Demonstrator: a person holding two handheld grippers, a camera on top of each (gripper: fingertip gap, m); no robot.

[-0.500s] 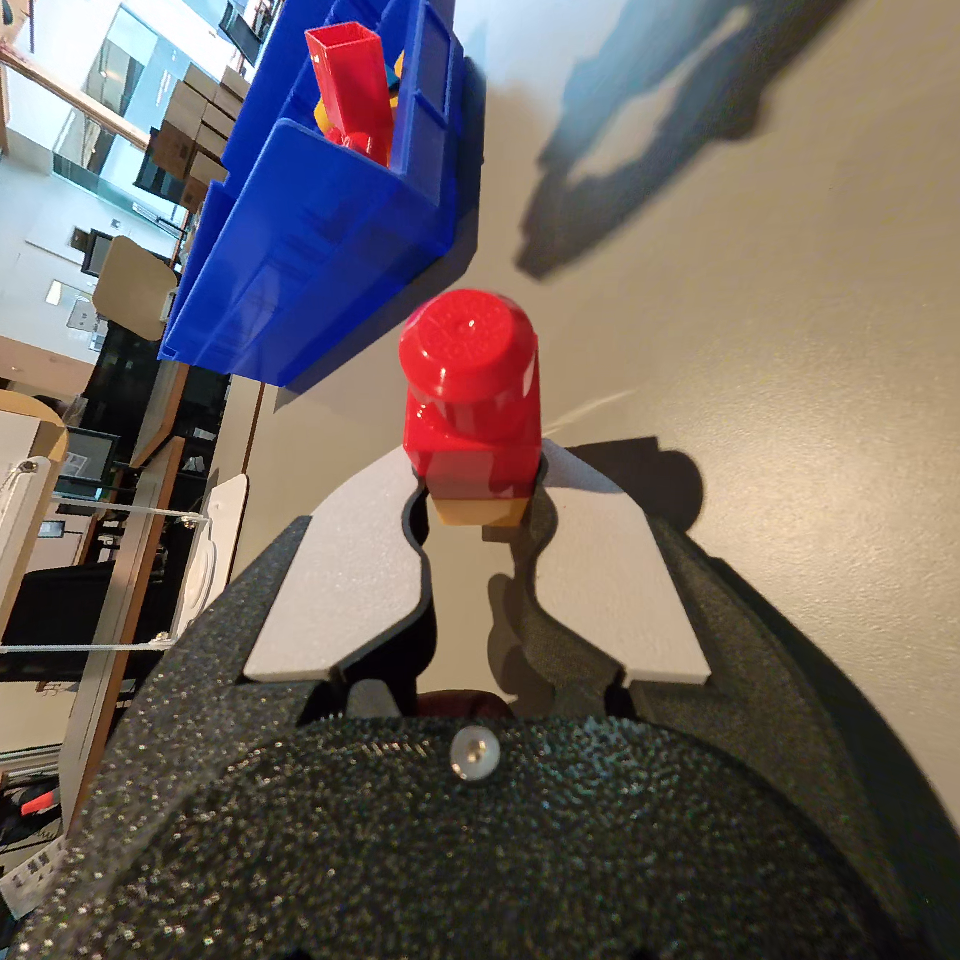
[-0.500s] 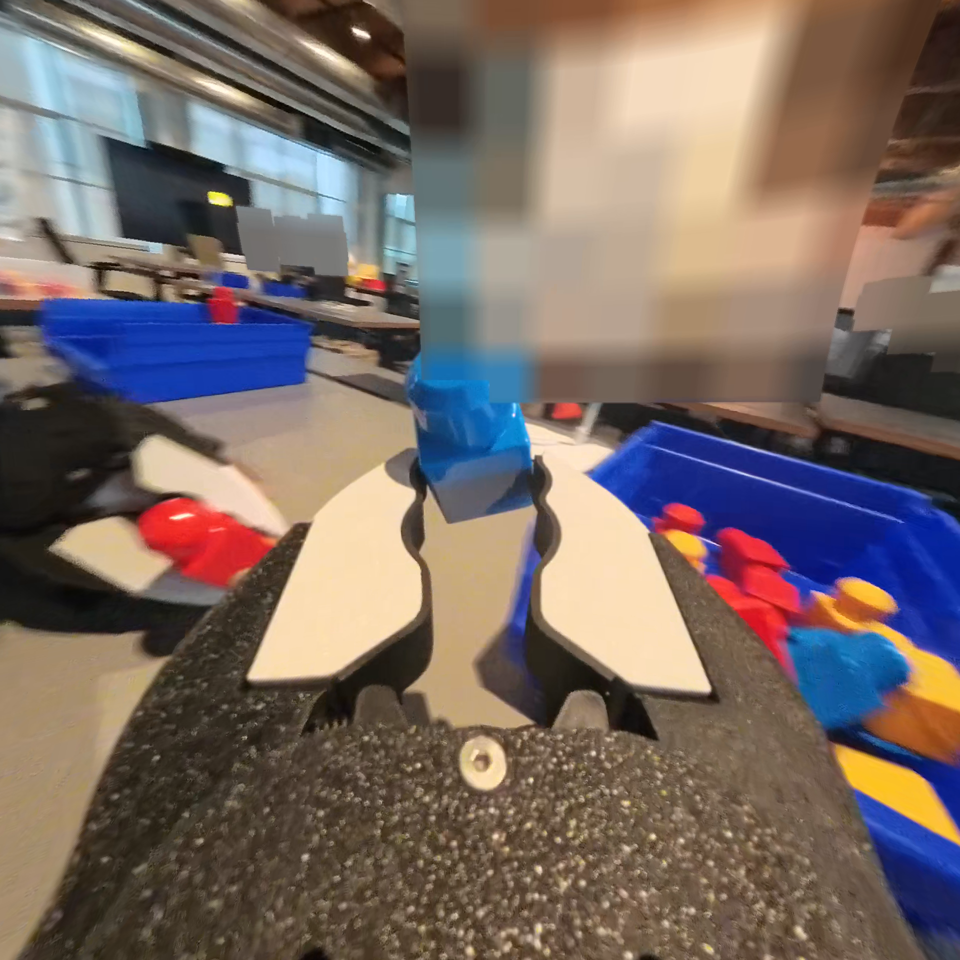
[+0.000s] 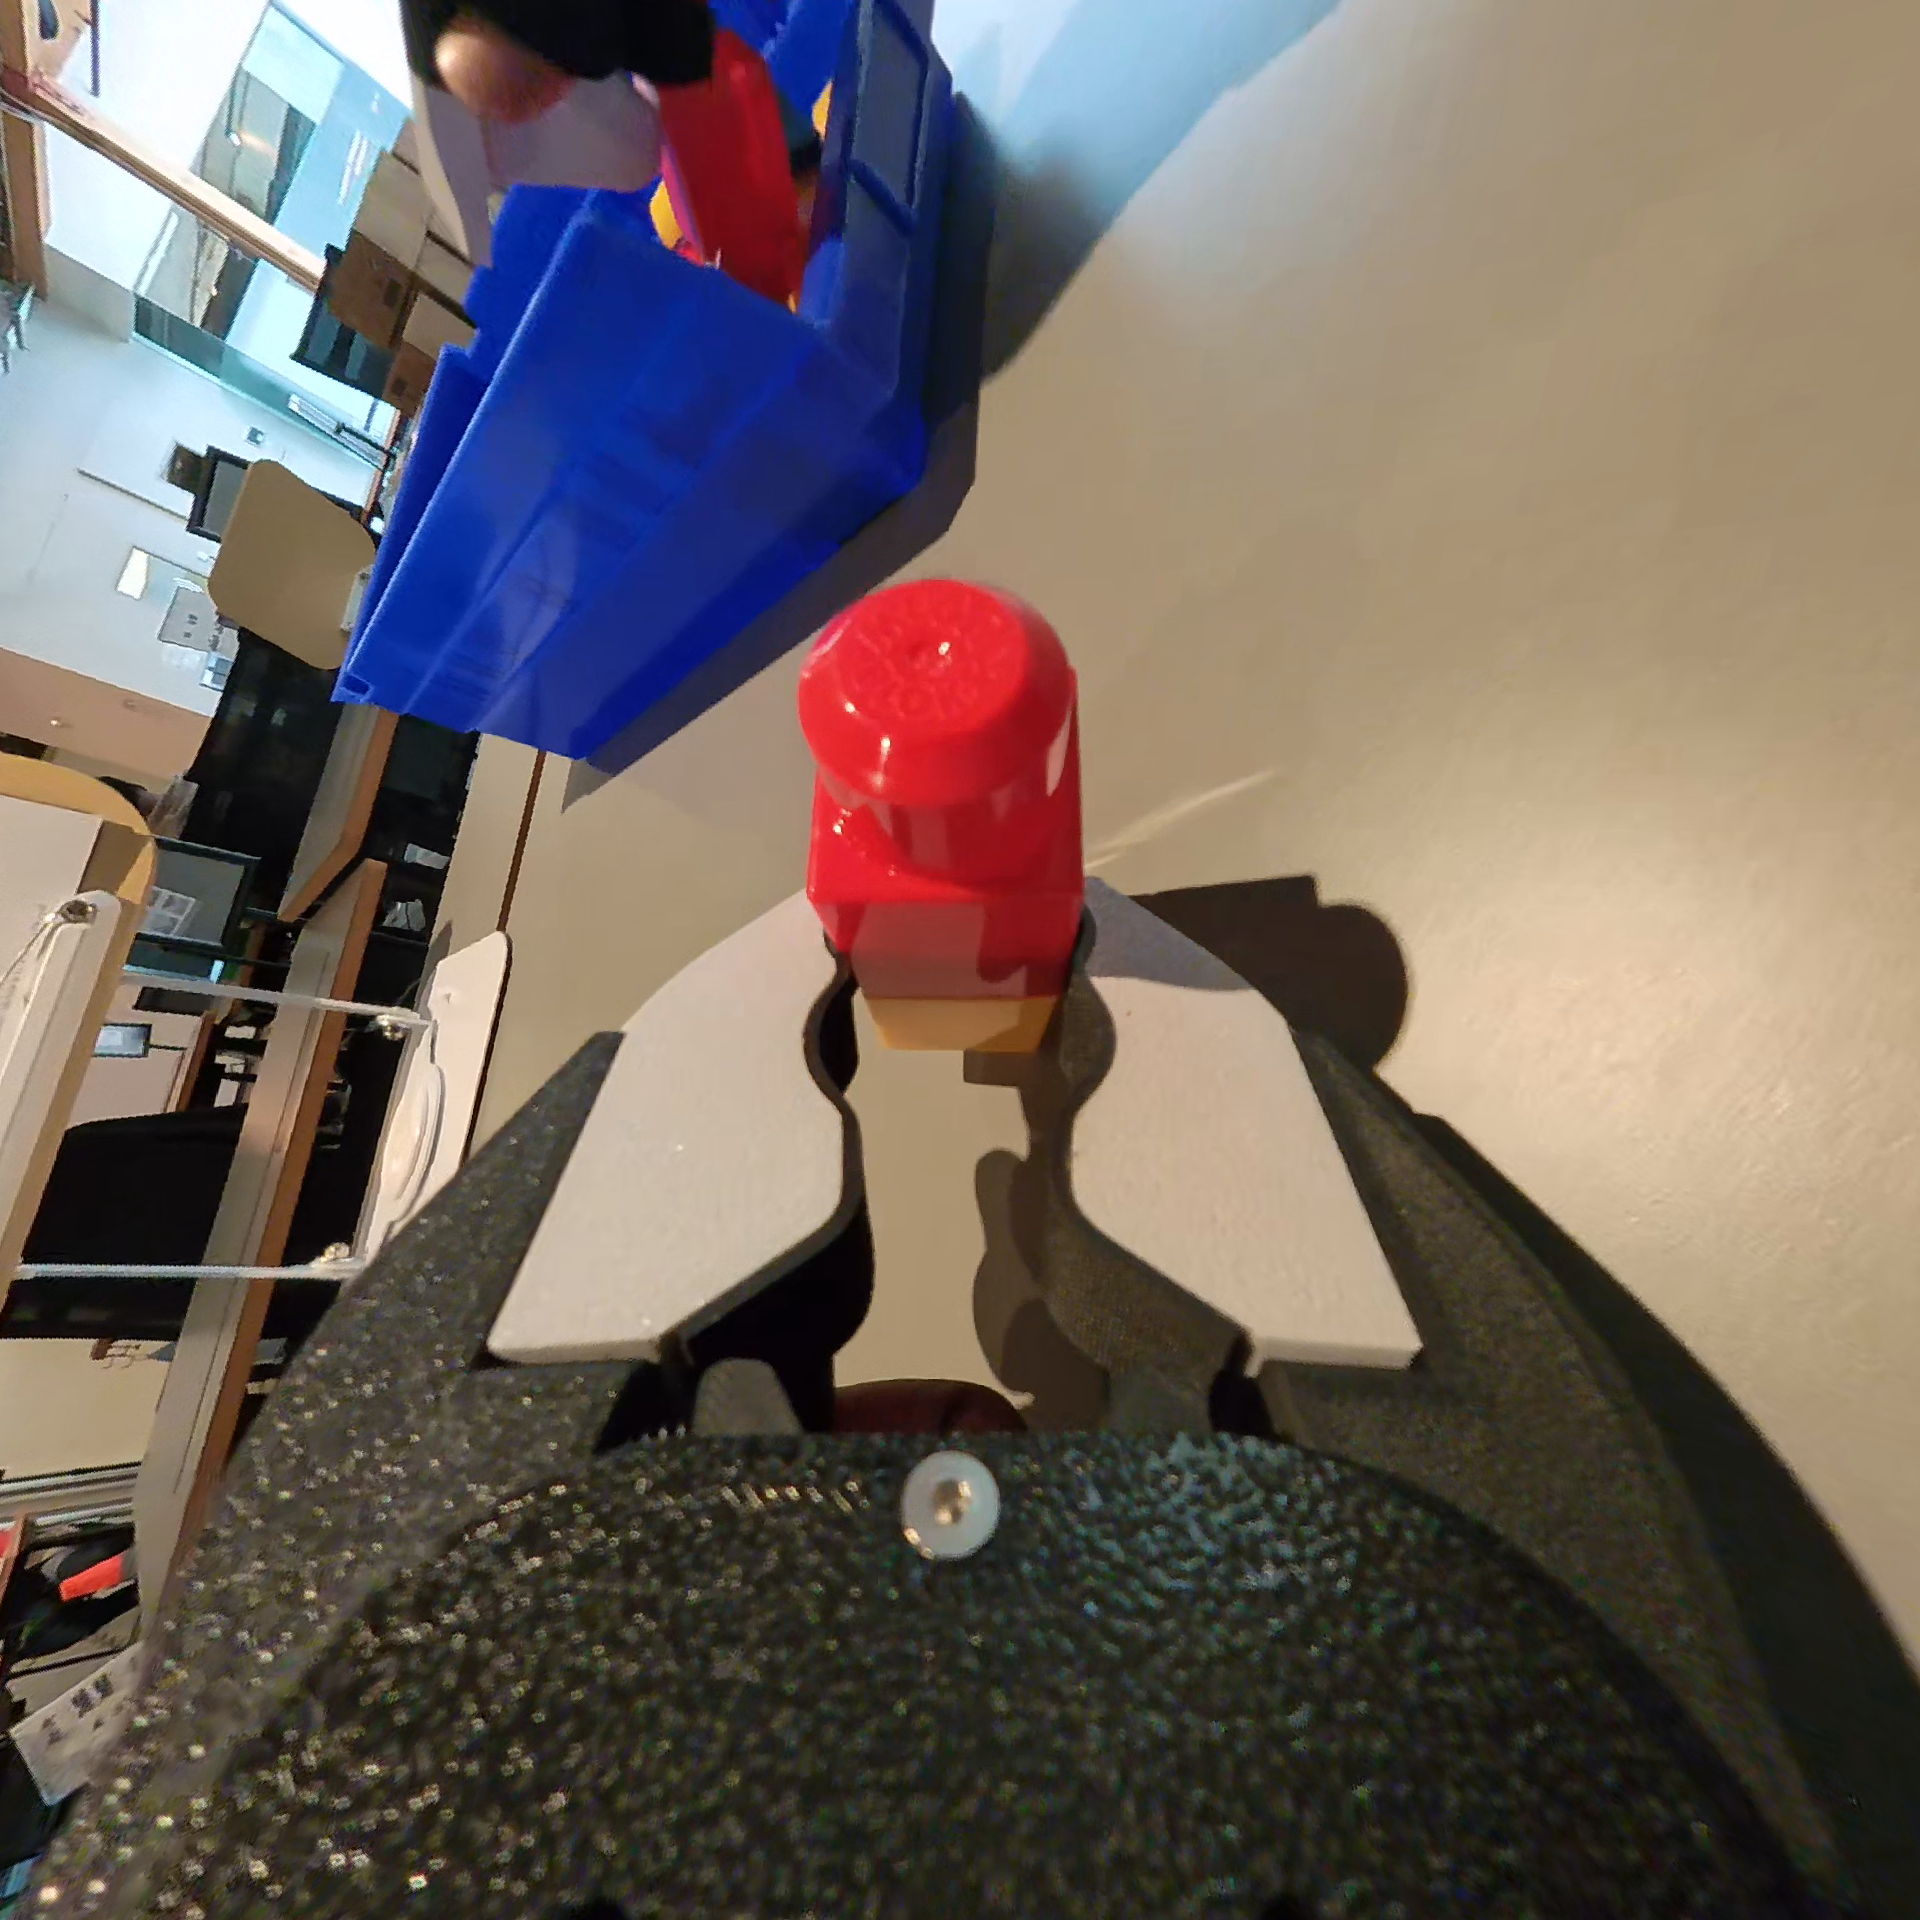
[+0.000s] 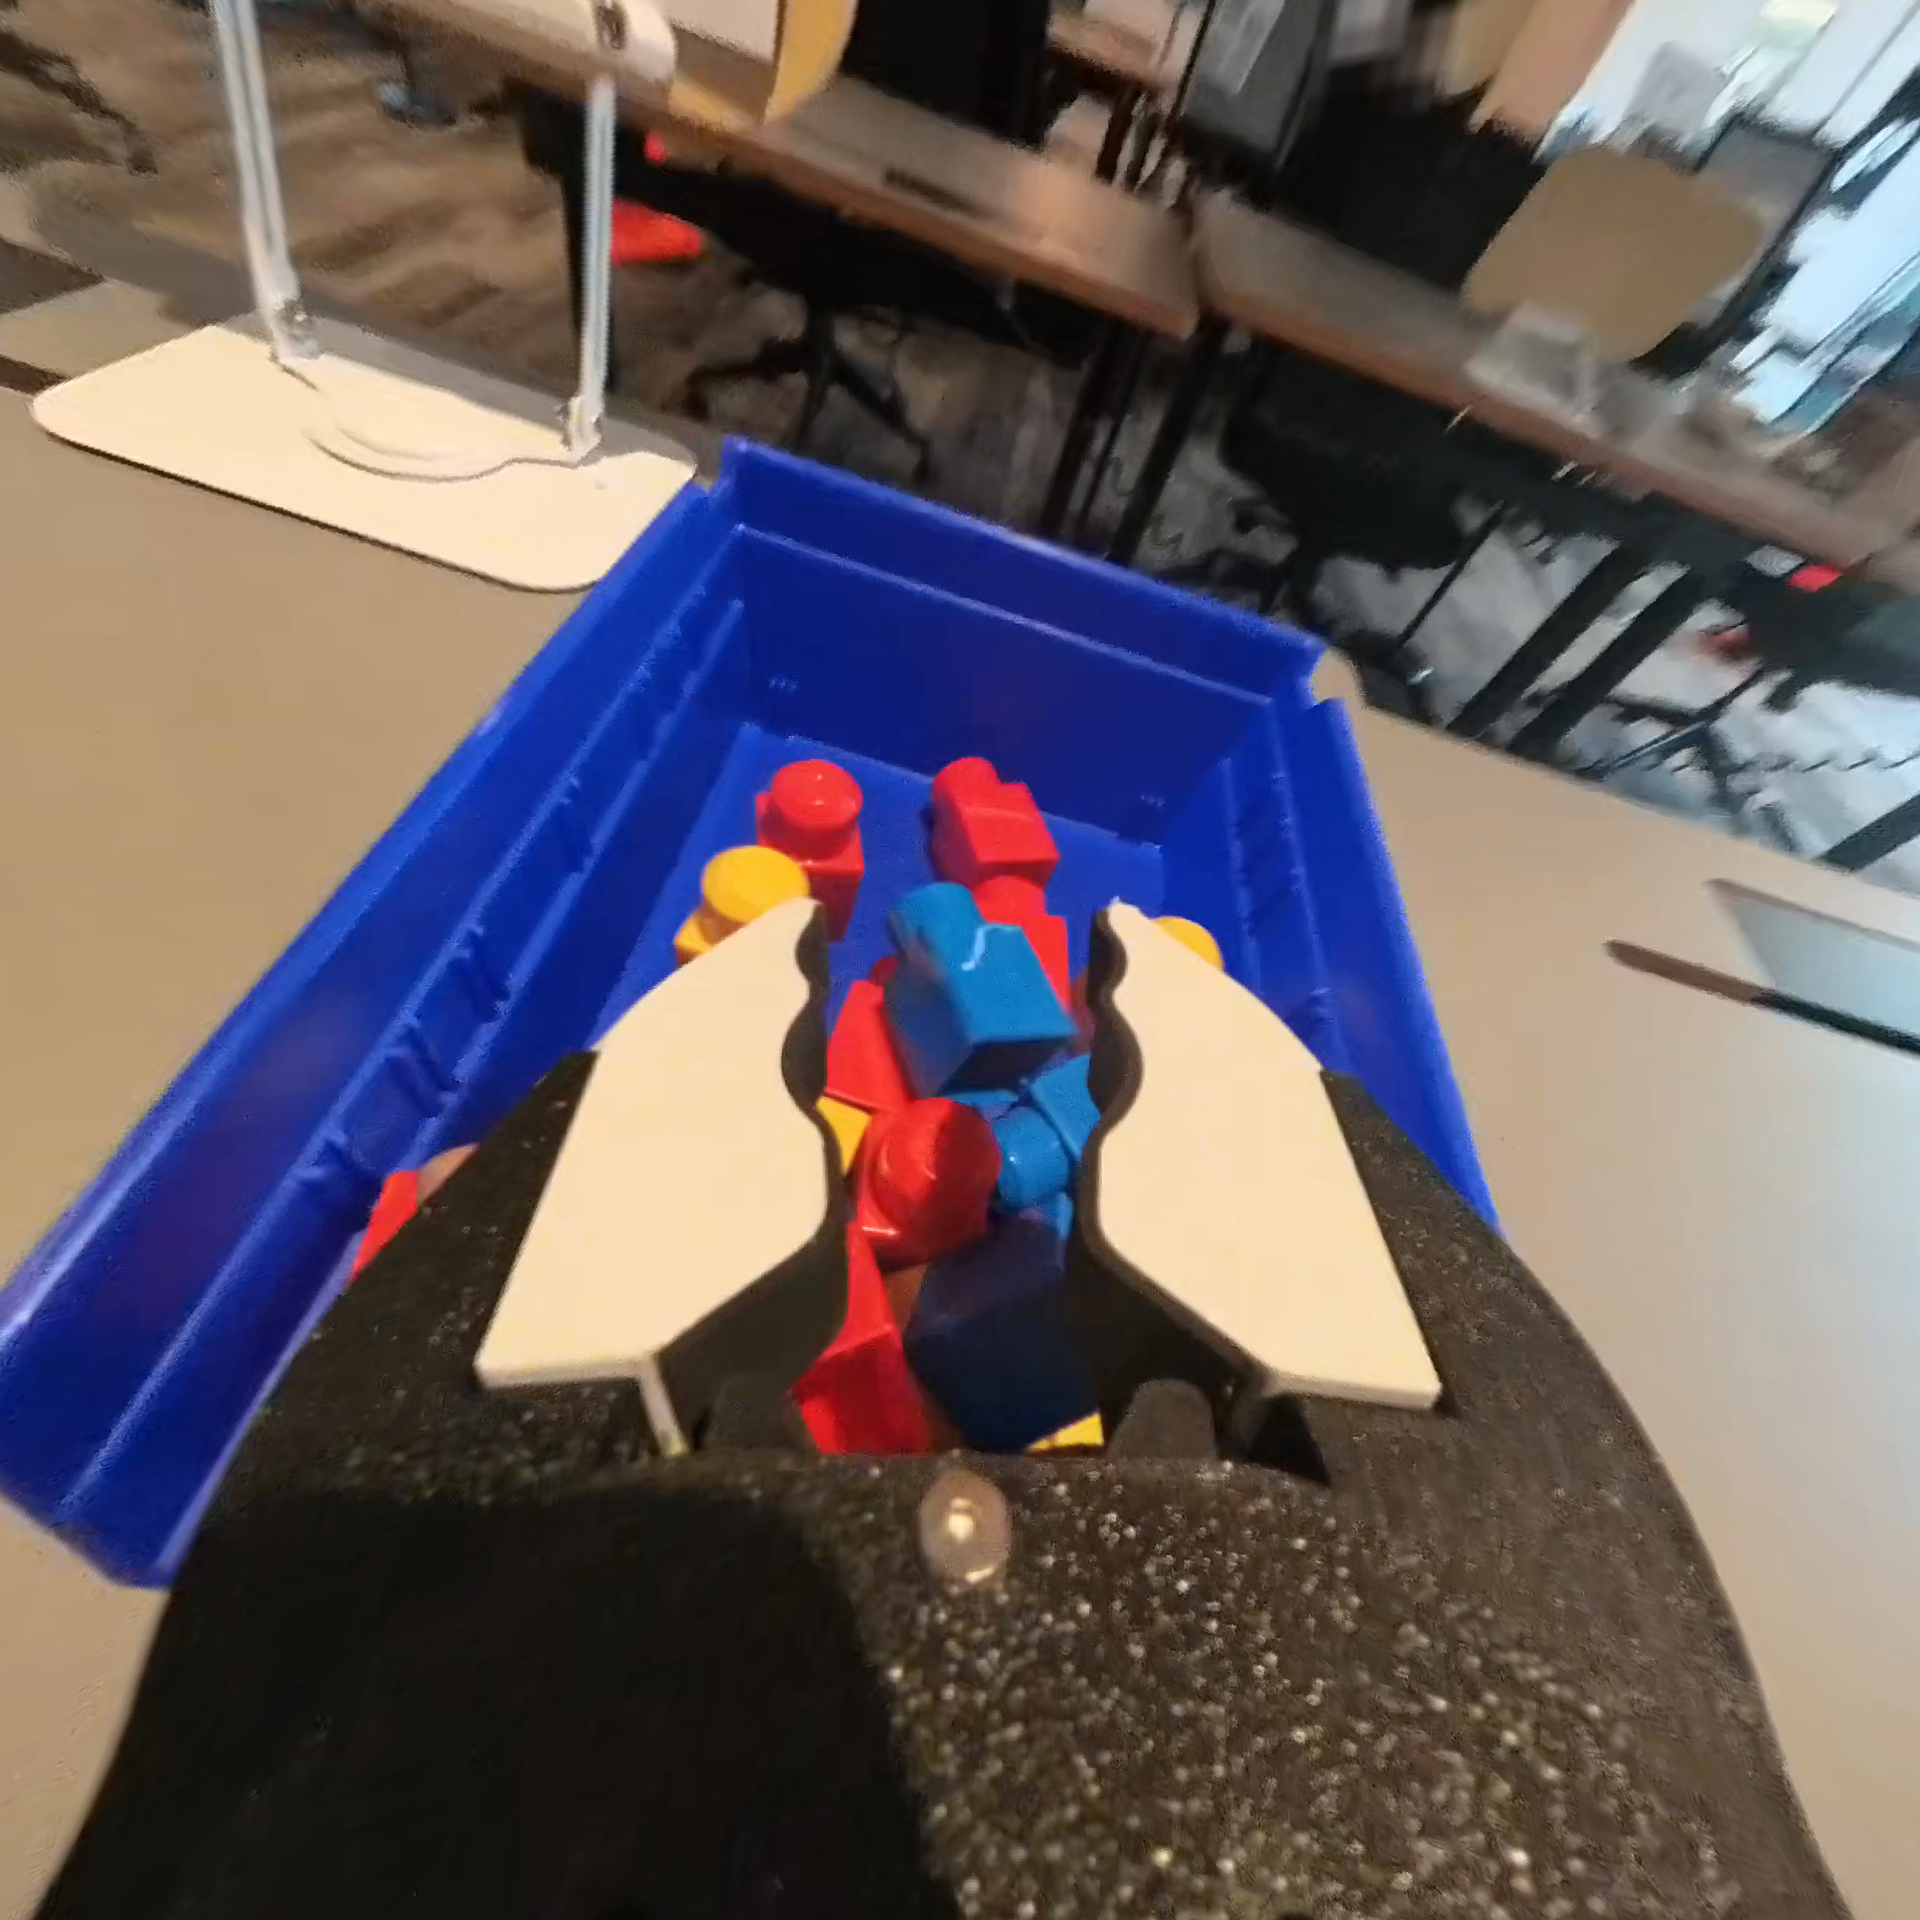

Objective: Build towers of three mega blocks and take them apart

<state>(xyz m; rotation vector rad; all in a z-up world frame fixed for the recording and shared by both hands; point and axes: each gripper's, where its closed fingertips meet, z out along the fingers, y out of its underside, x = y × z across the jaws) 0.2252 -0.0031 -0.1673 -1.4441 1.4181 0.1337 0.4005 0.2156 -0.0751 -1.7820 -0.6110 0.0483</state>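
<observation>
Left gripper point(image 3: 951, 961): clamped on a red block point(image 3: 940, 800) with a yellow block point(image 3: 961, 1023) joined under it — a two-block stack, gripped low on the red one so the stud end points away and stays free.

Stack's place: held out over the open middle of the table point(image 3: 1507, 623), near the blue bin point(image 3: 644, 488), apparently not resting on it; this keeps it steady and in reach, probably for separating the pair.

Right gripper point(image 4: 961, 935): fingers spread wide and carrying nothing, poised over the blue bin point(image 4: 499, 935), pointed down into the pile.

Blue block point(image 4: 977, 987): lies loose on top of the heap in the bin's middle, between the spread fingers but touching neither — as far as the view shows.

Other blocks: red and yellow ones fill the bin floor, some toward its far wall.

Bin's place: near the table's far edge, beside a white lamp base point(image 4: 343, 447).

Judged step: dismantling seems under way — one block in the bin, two left joined.

Risk: a twist on the stack could slip the red block in the grip.
</observation>
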